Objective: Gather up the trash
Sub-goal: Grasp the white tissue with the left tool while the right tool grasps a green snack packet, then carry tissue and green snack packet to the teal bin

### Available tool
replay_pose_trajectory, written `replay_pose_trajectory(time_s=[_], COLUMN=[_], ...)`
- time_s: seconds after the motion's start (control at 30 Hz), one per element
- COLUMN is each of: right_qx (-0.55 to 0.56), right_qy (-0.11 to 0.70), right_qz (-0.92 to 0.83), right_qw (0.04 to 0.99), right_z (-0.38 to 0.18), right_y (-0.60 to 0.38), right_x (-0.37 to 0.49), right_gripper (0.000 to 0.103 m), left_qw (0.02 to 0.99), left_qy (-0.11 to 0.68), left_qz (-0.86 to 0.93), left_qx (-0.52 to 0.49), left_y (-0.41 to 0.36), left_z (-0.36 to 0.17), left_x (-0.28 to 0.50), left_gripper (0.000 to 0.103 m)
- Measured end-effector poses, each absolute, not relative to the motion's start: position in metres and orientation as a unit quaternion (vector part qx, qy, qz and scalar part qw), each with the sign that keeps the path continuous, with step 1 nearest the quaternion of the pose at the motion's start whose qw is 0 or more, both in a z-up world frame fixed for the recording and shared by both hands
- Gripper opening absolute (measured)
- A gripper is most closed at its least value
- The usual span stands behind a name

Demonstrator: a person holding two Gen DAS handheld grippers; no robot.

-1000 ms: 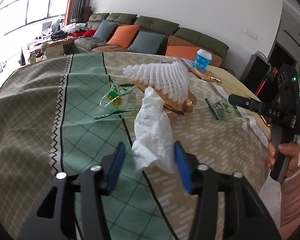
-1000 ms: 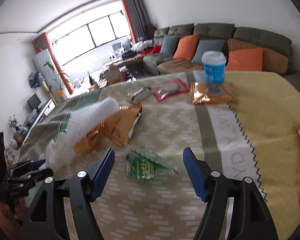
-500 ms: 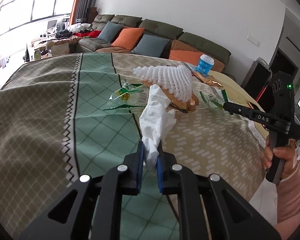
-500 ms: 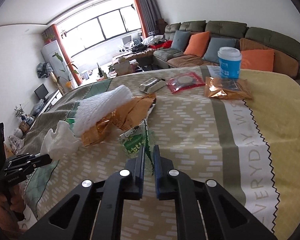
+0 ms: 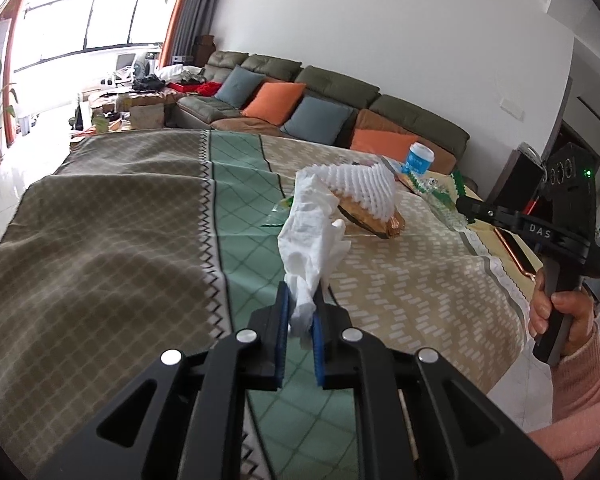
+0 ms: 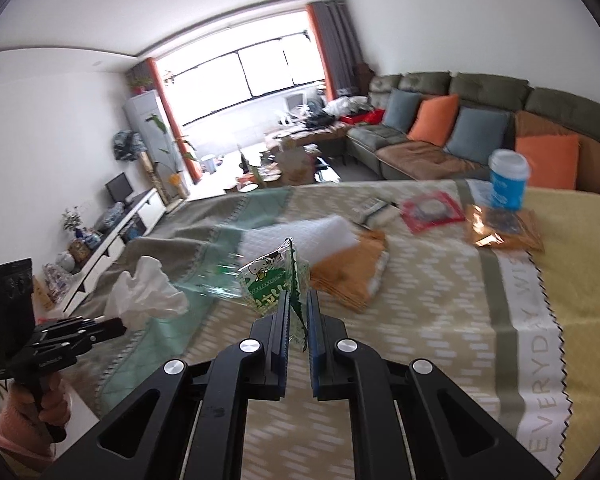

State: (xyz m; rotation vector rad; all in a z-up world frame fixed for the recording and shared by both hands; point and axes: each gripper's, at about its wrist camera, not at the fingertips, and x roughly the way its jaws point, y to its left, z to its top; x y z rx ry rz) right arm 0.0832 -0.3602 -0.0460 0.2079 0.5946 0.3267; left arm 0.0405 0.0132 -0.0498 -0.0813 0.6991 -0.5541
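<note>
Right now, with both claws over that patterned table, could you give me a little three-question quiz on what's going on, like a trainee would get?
1. True or false: the left claw is shut on the crumpled white tissue.
2. What does the right claw grip? A) blue paper cup B) clear green-printed plastic wrapper C) red packet
3. Fill in: the blue paper cup with the white lid stands near the ____ foil packet.

Key: 1 true; 2 B, the clear green-printed plastic wrapper; 3 orange.
</note>
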Motion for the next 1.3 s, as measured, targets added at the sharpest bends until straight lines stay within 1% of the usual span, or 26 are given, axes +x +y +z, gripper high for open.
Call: replay_pose_trajectory(time_s=[0.23, 0.7, 1.3], right_qx=[0.094, 0.081, 0.073], right_qy=[0.287, 0.306, 0.317], right_qz=[0.213, 0.31, 0.361], right_qw=[0.929, 0.897, 0.874], right_z=[-0.039, -0.05, -0.051], right_y=[-0.324, -0.246, -0.197], right_x=[0.088, 0.105, 0.116], right_gripper=[0.008, 0.008, 0.008], left_qw=[0.91, 0.925, 0.937], left_qy=[0.331, 0.323, 0.315], left_qz=[-0.245, -0.19, -0.129], left_qx=[-0.048, -0.065, -0.086], left_y=[0.034, 0.074, 0.118], left_z=[-0.045, -0.041, -0.041], left_x=[0.03, 0.017, 0.003], left_gripper=[0.011, 0.011, 0.011])
